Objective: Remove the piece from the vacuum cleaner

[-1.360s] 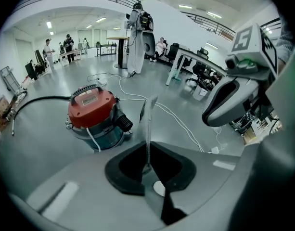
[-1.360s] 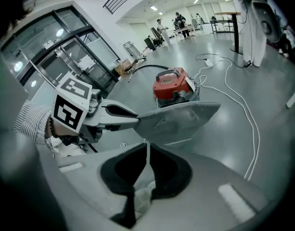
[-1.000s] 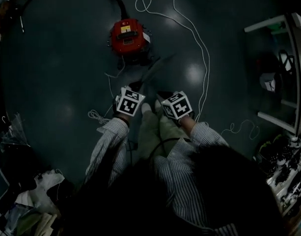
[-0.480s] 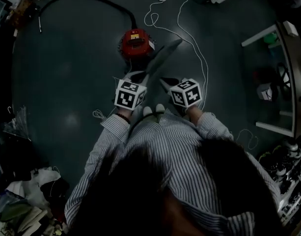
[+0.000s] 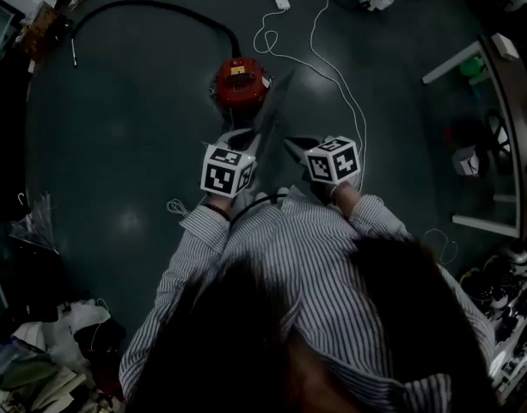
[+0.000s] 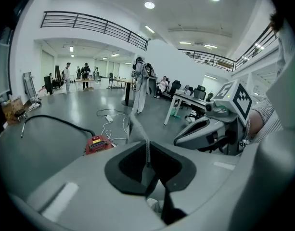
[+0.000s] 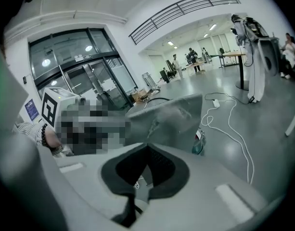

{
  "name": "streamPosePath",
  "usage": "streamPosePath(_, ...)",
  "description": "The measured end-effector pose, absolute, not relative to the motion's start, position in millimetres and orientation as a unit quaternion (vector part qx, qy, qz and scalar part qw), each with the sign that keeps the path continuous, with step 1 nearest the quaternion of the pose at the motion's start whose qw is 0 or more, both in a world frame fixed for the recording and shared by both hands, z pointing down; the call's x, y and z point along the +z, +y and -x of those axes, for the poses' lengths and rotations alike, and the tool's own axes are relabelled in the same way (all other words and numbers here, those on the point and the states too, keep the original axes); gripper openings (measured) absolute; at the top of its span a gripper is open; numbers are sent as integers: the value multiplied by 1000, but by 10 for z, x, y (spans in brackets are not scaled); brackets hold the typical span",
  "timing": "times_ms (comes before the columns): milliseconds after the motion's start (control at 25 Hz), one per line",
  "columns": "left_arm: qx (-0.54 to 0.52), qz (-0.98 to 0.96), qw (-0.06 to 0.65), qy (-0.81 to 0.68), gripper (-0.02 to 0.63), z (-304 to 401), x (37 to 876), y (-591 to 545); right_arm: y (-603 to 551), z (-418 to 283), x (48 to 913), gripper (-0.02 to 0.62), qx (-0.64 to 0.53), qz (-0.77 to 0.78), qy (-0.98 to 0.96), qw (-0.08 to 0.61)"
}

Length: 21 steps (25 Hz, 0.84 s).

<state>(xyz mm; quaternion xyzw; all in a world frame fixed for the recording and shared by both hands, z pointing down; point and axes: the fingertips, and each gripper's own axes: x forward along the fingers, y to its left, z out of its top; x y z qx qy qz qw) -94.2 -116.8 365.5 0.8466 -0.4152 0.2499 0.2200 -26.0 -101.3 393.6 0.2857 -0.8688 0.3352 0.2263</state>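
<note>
The red vacuum cleaner (image 5: 240,80) stands on the dark floor, also seen low in the left gripper view (image 6: 98,143). Above and in front of it a thin grey flat piece (image 5: 273,110) is held in the air, apart from the vacuum. My left gripper (image 5: 246,140) is shut on the piece's lower edge, which runs edge-on into its jaws (image 6: 147,150). My right gripper (image 5: 294,147) comes in from the right and is shut on the same piece, whose broad face (image 7: 173,117) fills its view. The right gripper (image 6: 178,139) also shows beside the piece.
A black hose (image 5: 160,7) curves from the vacuum to the far left. A white cable (image 5: 336,67) loops across the floor from a power strip (image 5: 281,0). White desk frames (image 5: 491,101) stand at the right, clutter (image 5: 31,368) at the lower left. People stand far off (image 6: 68,73).
Both grippers and the grey piece sit higher and closer to my body than a second ago. The vacuum looks smaller and farther away.
</note>
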Motion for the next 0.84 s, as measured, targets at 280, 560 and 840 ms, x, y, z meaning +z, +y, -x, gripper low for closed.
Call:
streamPosePath(280, 250, -843, 241, -412, 29, 965, 3723, -1110, -976, 288, 3915, 2, 335, -272, -874, 225)
streamPosePath(560, 248, -844, 251, -404, 29, 952, 3739, -1084, -959, 283, 3947, 2, 343, -268, -870, 230)
streamPosePath(840, 255, -847, 249, -394, 29, 904, 3759, -1079, -989, 225, 3980, 2, 342, -275, -867, 237)
